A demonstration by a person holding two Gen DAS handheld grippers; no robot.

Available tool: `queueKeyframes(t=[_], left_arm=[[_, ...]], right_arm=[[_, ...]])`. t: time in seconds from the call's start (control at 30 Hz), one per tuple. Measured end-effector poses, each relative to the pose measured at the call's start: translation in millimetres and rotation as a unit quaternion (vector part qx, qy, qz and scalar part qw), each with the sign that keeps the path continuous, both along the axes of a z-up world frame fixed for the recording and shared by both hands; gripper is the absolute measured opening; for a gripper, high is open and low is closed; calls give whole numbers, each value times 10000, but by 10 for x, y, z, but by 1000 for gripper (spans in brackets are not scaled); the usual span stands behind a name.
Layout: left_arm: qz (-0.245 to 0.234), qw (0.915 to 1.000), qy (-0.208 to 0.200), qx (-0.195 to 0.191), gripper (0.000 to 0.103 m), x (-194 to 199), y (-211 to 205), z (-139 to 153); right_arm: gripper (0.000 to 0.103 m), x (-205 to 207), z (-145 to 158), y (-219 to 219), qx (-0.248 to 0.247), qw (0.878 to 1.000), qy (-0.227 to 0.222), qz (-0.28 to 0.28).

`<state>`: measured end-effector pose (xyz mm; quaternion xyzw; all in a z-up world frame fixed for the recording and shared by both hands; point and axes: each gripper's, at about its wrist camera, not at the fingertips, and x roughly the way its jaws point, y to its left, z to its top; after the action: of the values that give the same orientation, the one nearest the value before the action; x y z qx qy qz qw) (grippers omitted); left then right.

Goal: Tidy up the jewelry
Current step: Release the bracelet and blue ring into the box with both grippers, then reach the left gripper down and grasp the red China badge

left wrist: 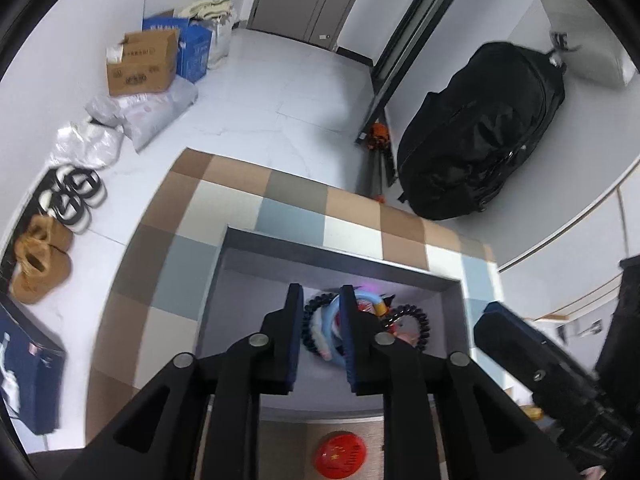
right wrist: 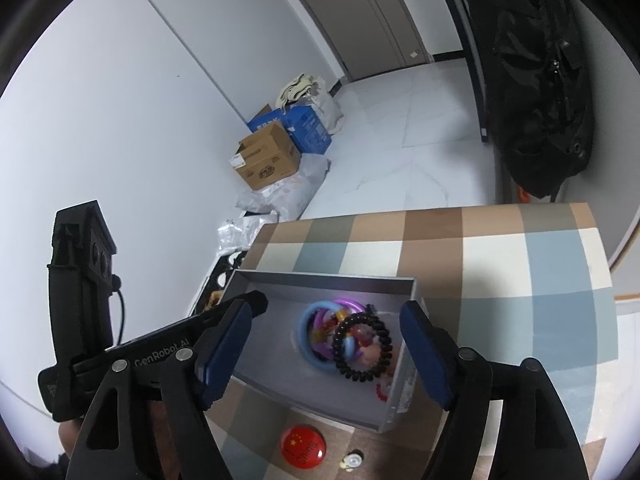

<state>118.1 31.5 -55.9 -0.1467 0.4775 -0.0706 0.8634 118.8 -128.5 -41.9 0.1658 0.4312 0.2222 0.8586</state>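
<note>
Checked counter [right wrist: 500, 256] carrying grey tray [right wrist: 320, 280], likely set there as the collecting place. Right gripper [right wrist: 328, 356] poised above tray, jaws wide, nothing held, probably ready for the next piece. Left gripper [left wrist: 320, 320] over tray too, jaws narrow with a gap, empty. Inside tray, heaped toward its right wall: blue ring [right wrist: 306, 340], purple ring [right wrist: 344, 305], black coiled band [right wrist: 362, 350], glossy and tangled. In front of tray: red badge [right wrist: 303, 451], then small white button [right wrist: 352, 460], not yet sorted.

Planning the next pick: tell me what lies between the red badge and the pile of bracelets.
In the right wrist view, the grey tray's near wall and a strip of bare tray floor separate the red badge from the bracelets.
</note>
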Motion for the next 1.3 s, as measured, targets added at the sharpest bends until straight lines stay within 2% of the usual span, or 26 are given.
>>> queueKeyframes(t=[0.17, 0.4, 0.63, 0.77, 0.83, 0.97, 1.03, 1.1, 1.13, 1.3], left_arm=[[-17, 9996, -180, 230, 38, -97, -30, 64], [104, 9984, -350, 431, 57, -202, -21, 139], [98, 9964, -532, 658, 63, -332, -65, 182], [100, 9940, -689, 844, 74, -439, -106, 216], [77, 9926, -774, 929, 76, -495, -108, 222], [-21, 9902, -895, 1072, 80, -623, -152, 201], [50, 9894, -1065, 983, 81, -704, -135, 230], [40, 9897, -1197, 785, 89, -768, -98, 259], [64, 9894, -1236, 755, 90, -799, -84, 266], [53, 9887, -1196, 902, 91, -848, -128, 189]], right_arm=[[80, -55, 29, -32, -48, 10000, -50, -17], [84, -180, 65, -77, -154, 9997, -160, -60], [90, -334, 113, -73, -268, 9991, -332, -60], [94, -442, 151, -89, -299, 9985, -455, -76], [98, -501, 161, -101, -334, 9980, -529, -95], [99, -589, 140, -126, -401, 9976, -548, -128], [100, -639, 123, -140, -428, 9975, -540, -144], [101, -694, 103, -154, -477, 9972, -542, -178], [102, -712, 102, -158, -484, 9972, -543, -188], [103, -820, 66, -184, -595, 9965, -554, -216]])
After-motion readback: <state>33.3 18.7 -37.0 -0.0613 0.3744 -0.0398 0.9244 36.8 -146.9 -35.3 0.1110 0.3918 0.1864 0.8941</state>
